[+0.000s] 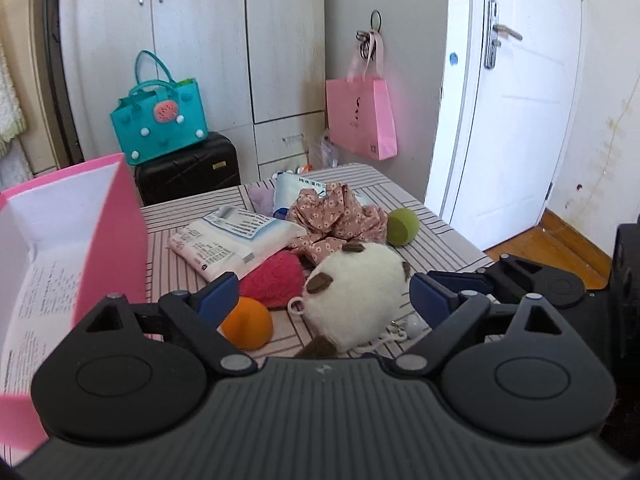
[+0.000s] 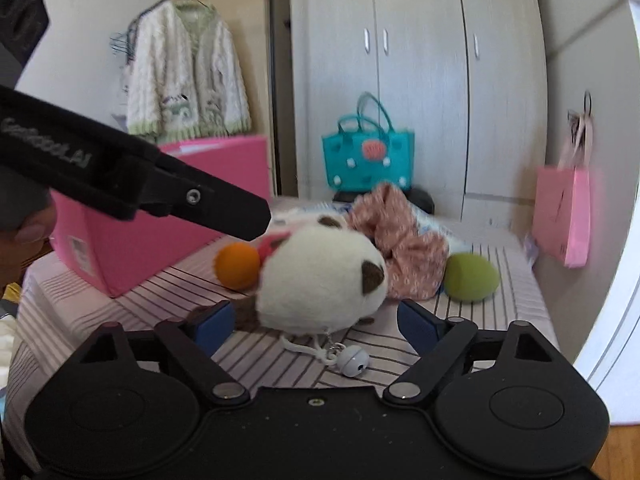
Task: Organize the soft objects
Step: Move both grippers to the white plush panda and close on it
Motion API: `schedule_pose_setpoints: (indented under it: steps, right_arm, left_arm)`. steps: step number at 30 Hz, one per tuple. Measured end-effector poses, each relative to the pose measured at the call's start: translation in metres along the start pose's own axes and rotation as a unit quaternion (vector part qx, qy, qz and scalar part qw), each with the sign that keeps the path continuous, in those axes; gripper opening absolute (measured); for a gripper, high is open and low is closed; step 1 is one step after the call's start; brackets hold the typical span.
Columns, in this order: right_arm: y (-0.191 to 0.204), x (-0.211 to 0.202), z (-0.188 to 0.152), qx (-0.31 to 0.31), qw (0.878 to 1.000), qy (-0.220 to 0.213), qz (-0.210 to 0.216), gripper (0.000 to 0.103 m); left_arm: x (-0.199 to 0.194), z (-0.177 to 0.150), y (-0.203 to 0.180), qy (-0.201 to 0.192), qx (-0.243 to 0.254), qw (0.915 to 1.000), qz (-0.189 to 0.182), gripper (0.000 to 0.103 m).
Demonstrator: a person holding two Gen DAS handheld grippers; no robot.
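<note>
A white plush toy (image 1: 356,292) with brown ears lies on the striped tabletop (image 1: 444,240). My left gripper (image 1: 324,300) is open, the toy between its blue pads with a gap on the left side. My right gripper (image 2: 316,322) is open too, the plush toy (image 2: 320,276) just beyond its fingertips, and a small bell (image 2: 354,360) on a cord between them. Around the toy lie an orange ball (image 1: 248,322), a red fluffy cushion (image 1: 276,280), a floral cloth (image 1: 336,220), a green ball (image 1: 402,226) and a wipes pack (image 1: 232,240). An open pink box (image 1: 60,240) stands left.
The left gripper's black finger (image 2: 160,184) crosses the right wrist view, with a person's fingertips (image 2: 32,232) behind it. A teal bag (image 1: 160,124) sits on a black suitcase (image 1: 188,168) beyond the table. A pink paper bag (image 1: 360,120) hangs by the white door (image 1: 512,120).
</note>
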State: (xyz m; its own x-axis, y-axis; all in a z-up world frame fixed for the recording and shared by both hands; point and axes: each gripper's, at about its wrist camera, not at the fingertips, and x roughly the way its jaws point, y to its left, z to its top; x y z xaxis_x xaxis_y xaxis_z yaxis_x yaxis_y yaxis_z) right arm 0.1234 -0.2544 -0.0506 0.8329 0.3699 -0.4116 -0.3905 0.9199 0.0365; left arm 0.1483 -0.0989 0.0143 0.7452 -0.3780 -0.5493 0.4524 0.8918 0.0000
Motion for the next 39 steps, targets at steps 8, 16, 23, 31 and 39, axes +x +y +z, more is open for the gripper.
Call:
schedule_pose_setpoints:
  steps: [8,16,23,31,39]
  right_arm:
    - [-0.002,0.021,0.003,-0.02,0.999,0.031,0.008,0.09]
    - [-0.004,0.028,0.005,-0.012,0.999,0.031,0.009,0.078]
    - [-0.001,0.025,0.005,-0.013,1.0,0.02,0.008,0.073]
    - [0.005,0.012,0.017,-0.018,1.0,0.024,0.007,0.073]
    - [0.013,-0.006,0.037,-0.041,0.999,0.019,0.016,0.074]
  left_arm:
    - [0.035,0.003,0.0,0.038,0.002,0.9987,-0.033,0.088]
    - [0.057,0.003,0.008,0.094,-0.028,0.9928,-0.069,0.059]
    - [0.049,-0.001,0.006,0.076,-0.027,0.9946,-0.066,0.055]
    - [0.032,0.006,0.004,0.073,-0.015,0.9944,-0.075,0.055]
    - [0.01,0.018,0.012,0.089,0.002,0.9898,-0.111,0.055]
